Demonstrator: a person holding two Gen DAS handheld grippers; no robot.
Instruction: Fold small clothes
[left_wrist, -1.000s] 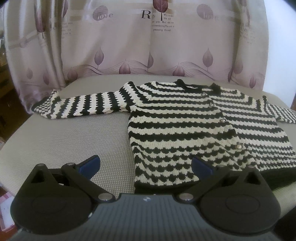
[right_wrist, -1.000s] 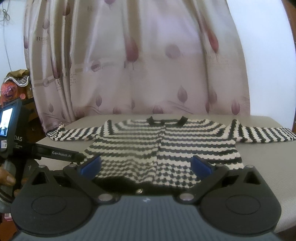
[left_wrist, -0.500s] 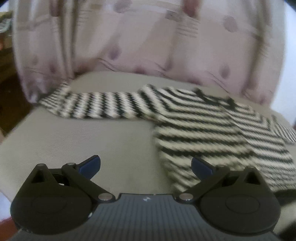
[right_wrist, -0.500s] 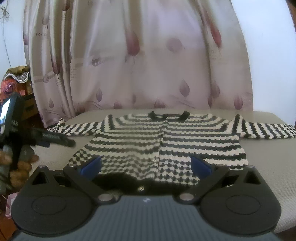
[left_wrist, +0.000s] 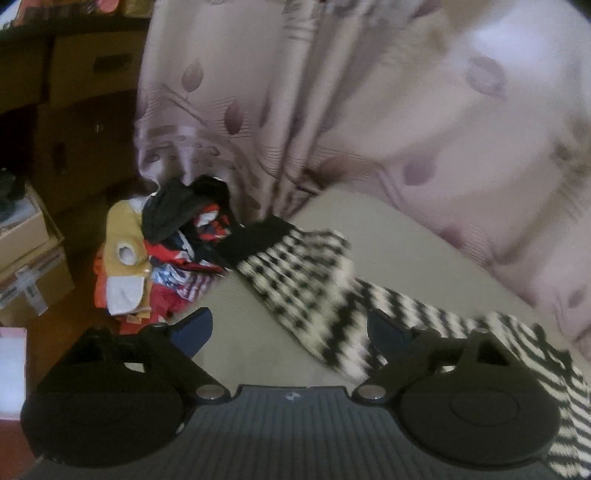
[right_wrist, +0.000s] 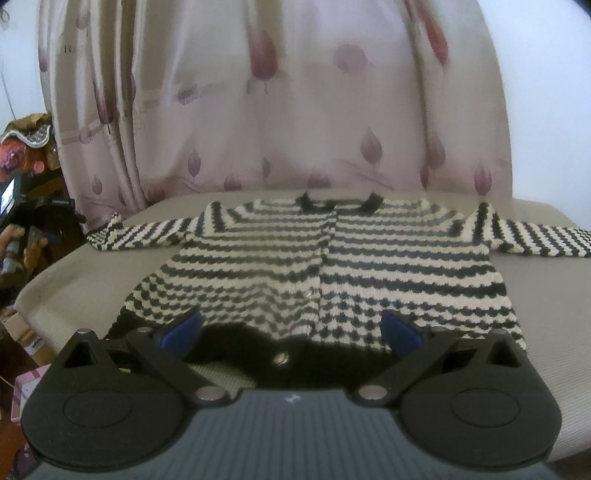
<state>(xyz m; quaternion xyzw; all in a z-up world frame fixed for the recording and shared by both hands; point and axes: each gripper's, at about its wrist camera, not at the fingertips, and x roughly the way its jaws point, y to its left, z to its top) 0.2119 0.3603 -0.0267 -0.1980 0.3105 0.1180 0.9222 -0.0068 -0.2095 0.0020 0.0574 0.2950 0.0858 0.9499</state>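
A black-and-white striped knit cardigan (right_wrist: 332, 266) lies flat, front up and buttoned, on a grey padded table (right_wrist: 74, 273), both sleeves spread out. My right gripper (right_wrist: 290, 330) is open and empty, hovering just above the cardigan's black hem. In the left wrist view, the cardigan's left sleeve (left_wrist: 314, 291) runs diagonally, its black cuff at the table's far left edge. My left gripper (left_wrist: 290, 330) is open and empty, close over the sleeve's middle. The view is blurred.
A pile of colourful clothes (left_wrist: 159, 258) lies on the floor past the table's left edge, beside cardboard boxes (left_wrist: 29, 258). A pink leaf-print curtain (right_wrist: 277, 110) hangs behind the table. The left gripper's handle and a hand (right_wrist: 26, 236) show at the left.
My left gripper has swung left, from the cardigan's body to over the left sleeve near the cuff. My right gripper has stayed over the hem, edging slightly closer.
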